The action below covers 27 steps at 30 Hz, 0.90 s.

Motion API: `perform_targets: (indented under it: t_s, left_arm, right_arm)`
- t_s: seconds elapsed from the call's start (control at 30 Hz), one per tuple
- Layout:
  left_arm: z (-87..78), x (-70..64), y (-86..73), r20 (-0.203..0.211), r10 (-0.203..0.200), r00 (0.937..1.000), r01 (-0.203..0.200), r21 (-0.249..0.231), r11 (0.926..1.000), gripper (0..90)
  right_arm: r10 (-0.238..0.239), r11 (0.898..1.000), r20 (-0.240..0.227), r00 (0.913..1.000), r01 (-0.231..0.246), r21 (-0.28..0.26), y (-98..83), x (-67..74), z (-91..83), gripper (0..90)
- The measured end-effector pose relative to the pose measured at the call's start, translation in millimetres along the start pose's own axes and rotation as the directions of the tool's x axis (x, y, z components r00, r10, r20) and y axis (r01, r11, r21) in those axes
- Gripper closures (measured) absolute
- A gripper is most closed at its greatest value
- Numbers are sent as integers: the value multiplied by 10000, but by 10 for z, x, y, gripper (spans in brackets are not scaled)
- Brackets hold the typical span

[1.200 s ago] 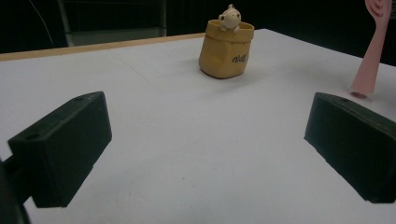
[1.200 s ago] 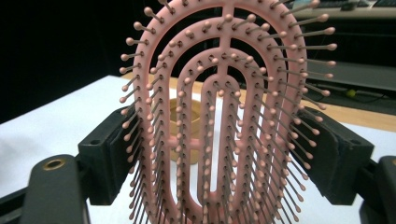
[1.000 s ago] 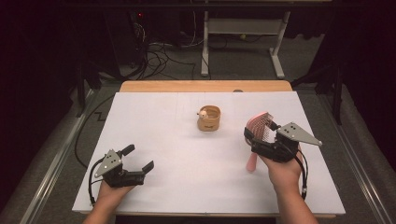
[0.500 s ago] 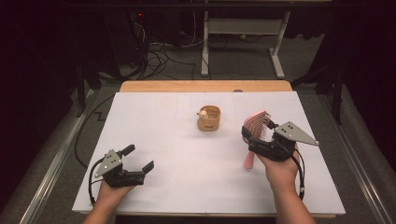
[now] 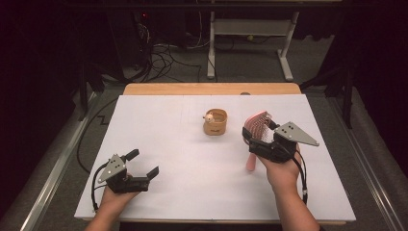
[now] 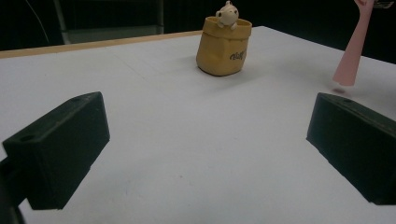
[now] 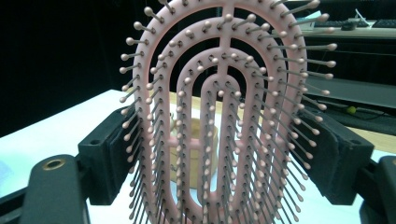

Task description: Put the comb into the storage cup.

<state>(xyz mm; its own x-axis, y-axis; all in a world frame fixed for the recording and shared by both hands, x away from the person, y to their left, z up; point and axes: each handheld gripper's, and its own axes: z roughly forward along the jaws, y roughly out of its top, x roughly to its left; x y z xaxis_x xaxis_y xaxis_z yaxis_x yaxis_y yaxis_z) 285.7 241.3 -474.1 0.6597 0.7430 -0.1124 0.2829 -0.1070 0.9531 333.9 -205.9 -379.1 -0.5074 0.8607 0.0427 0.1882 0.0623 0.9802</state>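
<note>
White counter [image 5: 192, 159] under dark surroundings, cables on the floor behind. Your right claw [image 5: 259, 136] is pinching a pink vented hairbrush [image 7: 224, 121] by its head, bristles facing its camera, handle hanging down toward the right edge. Your left claw [image 5: 142, 163] sits spread near the front-left corner. Tan pouch [image 5: 215, 122] stands mid-counter; lots of bare space around.

In the right gripper view the pink hairbrush [image 7: 224, 126] is cut off at the 12 and 6 o'clock edges, and screens most of the tan holder [image 7: 194, 156] behind it. In the left gripper view its handle leaves at 1 o'clock. The holder's lettering is too small to read, possibly a brand mark.
</note>
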Motion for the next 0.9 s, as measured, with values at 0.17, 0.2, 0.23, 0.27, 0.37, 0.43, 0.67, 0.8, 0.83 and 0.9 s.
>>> perform_targets:
  t_s: [0.17,0.2,0.23,0.27,0.37,0.43,0.67,0.8,0.83,0.9]
  left_arm:
    - [-8,9,-2,-24,-62,10000,62,-25,10000,0]
    - [-11,10,-3,-21,-70,10000,70,-36,10000,0]
    - [-11,10,-3,-21,-70,10000,70,-36,10000,0]
    - [-12,12,-2,-26,-58,10000,58,-43,10000,0]
    - [-9,11,-3,-25,-57,10000,57,-38,10000,0]
    - [-5,6,-3,-30,-23,10000,23,-36,10000,0]
    - [0,4,-3,-33,19,10000,-19,-30,10000,0]
    - [0,8,-4,-41,13,10000,-13,3,10000,0]
    - [-1,8,-5,-38,15,10000,-15,11,10000,0]
    - [-3,6,-5,-41,30,10000,-30,14,10000,0]
  right_arm:
    - [-65,10000,-30,10000,65,-5,15,26,44,203]
    - [-60,10000,-32,10000,60,-1,18,31,53,203]
    - [-47,10000,-55,10000,47,8,21,36,65,203]
    - [-64,10000,-61,10000,64,21,22,39,73,203]
    - [-45,10000,-96,9999,45,39,24,45,94,203]
    - [-31,10000,-99,9999,32,28,28,53,119,203]
    - [-34,10000,-147,9999,34,-63,50,67,168,203]
    - [-47,9999,-140,9999,45,-133,78,69,181,203]
    - [-47,9999,-140,9999,45,-133,78,69,181,203]
    - [-42,9998,-131,9999,40,-174,93,69,188,203]
